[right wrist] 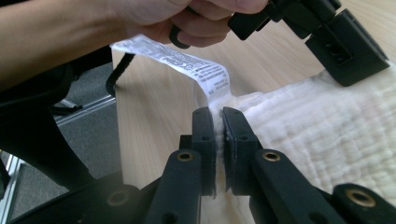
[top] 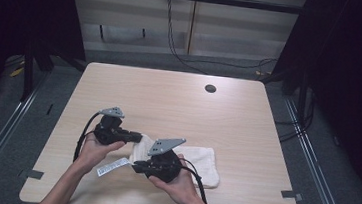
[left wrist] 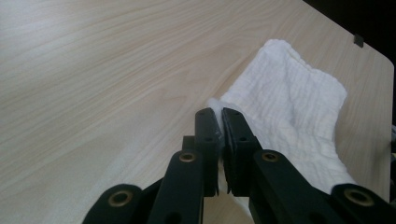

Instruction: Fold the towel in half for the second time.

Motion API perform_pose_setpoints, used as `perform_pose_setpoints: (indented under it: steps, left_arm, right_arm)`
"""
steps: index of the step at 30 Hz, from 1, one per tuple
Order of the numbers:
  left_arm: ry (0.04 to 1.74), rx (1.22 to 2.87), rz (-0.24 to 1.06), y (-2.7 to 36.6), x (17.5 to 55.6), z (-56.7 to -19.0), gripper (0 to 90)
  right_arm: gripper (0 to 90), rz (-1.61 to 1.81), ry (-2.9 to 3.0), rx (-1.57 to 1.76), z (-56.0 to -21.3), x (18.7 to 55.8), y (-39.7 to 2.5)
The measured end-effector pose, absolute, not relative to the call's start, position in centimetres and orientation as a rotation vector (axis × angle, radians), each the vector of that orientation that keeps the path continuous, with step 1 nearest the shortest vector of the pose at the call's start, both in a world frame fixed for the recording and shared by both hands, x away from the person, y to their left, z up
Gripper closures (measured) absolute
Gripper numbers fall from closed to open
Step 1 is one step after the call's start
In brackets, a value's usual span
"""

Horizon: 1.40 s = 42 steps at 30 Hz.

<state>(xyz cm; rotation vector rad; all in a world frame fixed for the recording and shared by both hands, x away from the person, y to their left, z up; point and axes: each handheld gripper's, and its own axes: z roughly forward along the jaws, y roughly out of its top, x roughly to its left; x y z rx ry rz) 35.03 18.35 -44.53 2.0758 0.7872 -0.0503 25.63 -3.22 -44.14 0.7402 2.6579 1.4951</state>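
The print on the label (right wrist: 187,63) is too small to read, and the towel (right wrist: 327,135) is cut off at the right edge.

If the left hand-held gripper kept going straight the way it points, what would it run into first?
Probably just more of the white towel it already pinches; the left hand-held gripper points along it toward the table's far corner.

Both forearms reach in over the table's (top: 120,83) near edge. Left gripper (top: 138,137) points right, jaws pinched together; right gripper (top: 136,167) points left, just nearer, jaws also pinched.
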Motion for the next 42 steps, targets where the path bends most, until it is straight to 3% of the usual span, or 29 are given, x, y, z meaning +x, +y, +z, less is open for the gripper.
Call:
perform_pose_setpoints:
  steps: [16,29,42]
  left_arm:
    - [0.805,2.077,0.031,19.8,34.9,-41.7,85.6]
    - [0.904,2.076,-0.01,20.8,35.9,-44.4,85.4]
    - [0.829,2.079,-0.021,16.8,36.6,-43.0,85.1]
  right_arm:
    - [85.0,1.521,2.613,0.698,-41.4,26.2,-2.5]
    - [85.0,1.537,2.623,0.761,-43.3,27.6,-1.4]
    - [84.7,1.535,2.544,0.759,-42.3,26.8,-4.1]
